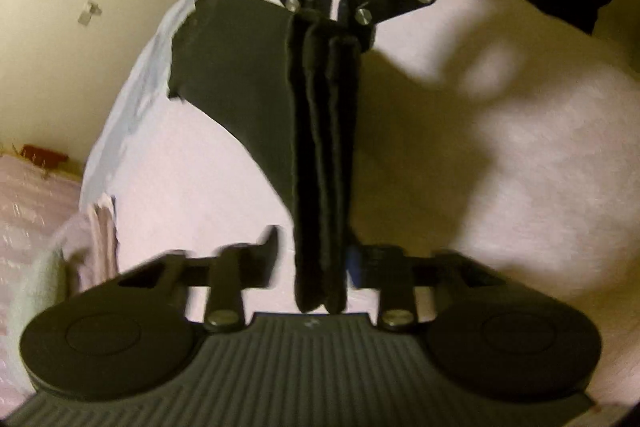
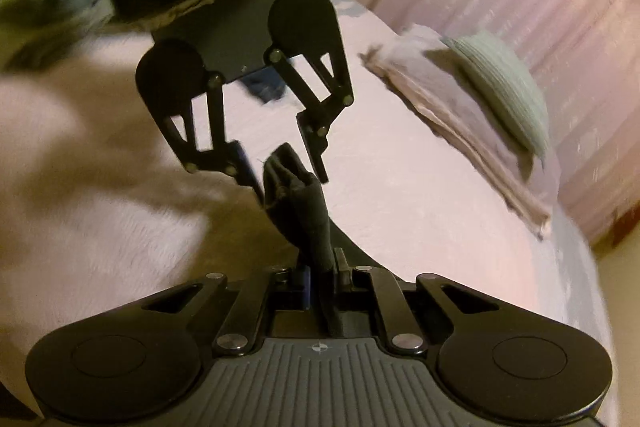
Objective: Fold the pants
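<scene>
- A pale pink bed cover [image 1: 480,187] fills both views, with stacked folded laundry [image 2: 460,131] at the right of the right wrist view.
- Left gripper [image 1: 316,259], bottom centre: its jaws straddle the dark pants [image 1: 324,155] and are not visibly pinching them.
- Right gripper [image 2: 320,267], bottom centre: clenched on the bunched strip.
- Best to pinch every layer and keep the strip taut with its edges aligned.
- No writing is readable.

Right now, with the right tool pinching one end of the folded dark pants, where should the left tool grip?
The other end of the pants, a narrow bunched band stretched from the right tool. Come end-on, one finger on each flat side; the left tool straddles it, open.
</scene>
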The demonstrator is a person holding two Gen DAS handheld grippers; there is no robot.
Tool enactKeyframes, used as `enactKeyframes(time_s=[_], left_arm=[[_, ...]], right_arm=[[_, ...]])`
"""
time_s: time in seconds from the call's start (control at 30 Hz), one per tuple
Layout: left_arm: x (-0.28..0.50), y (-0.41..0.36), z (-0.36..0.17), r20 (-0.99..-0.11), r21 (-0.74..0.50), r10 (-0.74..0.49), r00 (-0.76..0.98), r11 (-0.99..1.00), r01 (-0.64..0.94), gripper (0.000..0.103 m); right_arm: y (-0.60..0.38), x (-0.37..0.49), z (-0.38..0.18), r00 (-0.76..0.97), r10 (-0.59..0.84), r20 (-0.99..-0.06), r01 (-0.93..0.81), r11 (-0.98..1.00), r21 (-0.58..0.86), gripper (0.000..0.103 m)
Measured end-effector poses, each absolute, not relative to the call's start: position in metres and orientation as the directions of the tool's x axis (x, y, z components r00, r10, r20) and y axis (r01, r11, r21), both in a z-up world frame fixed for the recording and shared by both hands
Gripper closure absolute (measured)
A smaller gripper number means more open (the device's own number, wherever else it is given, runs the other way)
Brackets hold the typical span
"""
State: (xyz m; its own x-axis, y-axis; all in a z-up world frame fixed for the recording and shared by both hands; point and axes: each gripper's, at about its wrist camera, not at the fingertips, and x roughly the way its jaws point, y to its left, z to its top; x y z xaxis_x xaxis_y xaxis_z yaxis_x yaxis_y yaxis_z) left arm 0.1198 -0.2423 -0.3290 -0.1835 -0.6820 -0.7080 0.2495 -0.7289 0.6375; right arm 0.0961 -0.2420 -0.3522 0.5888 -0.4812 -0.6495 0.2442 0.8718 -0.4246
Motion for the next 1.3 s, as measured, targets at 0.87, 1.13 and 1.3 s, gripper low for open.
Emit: enactKeyframes(time_s=[0.87, 1.13, 1.3], left_arm=[[-0.091, -0.683, -0.321, -0.926, 0.287, -0.279, -0.256, -0.958, 0.006, 0.091], [-0.080, -0.720, -0.352, -0.934, 0.238, -0.272, -0.230, -0.957, 0.164, 0.056], [-0.031, -0.703, -0.328, -0.880, 0.340, -0.417, -0.228, -0.888, 0.310, 0.056]], right_arm=[[-0.618, -0.192, -0.362, 0.660, -0.463, -0.592, 0.727, 0.195, 0.659, 0.098], [-0.617, -0.227, -0.398, 0.637, -0.434, -0.637, 0.731, 0.077, 0.678, 0.091], [-0.575, -0.240, -0.359, 0.472, -0.560, -0.682, 0.855, 0.102, 0.508, 0.082]])
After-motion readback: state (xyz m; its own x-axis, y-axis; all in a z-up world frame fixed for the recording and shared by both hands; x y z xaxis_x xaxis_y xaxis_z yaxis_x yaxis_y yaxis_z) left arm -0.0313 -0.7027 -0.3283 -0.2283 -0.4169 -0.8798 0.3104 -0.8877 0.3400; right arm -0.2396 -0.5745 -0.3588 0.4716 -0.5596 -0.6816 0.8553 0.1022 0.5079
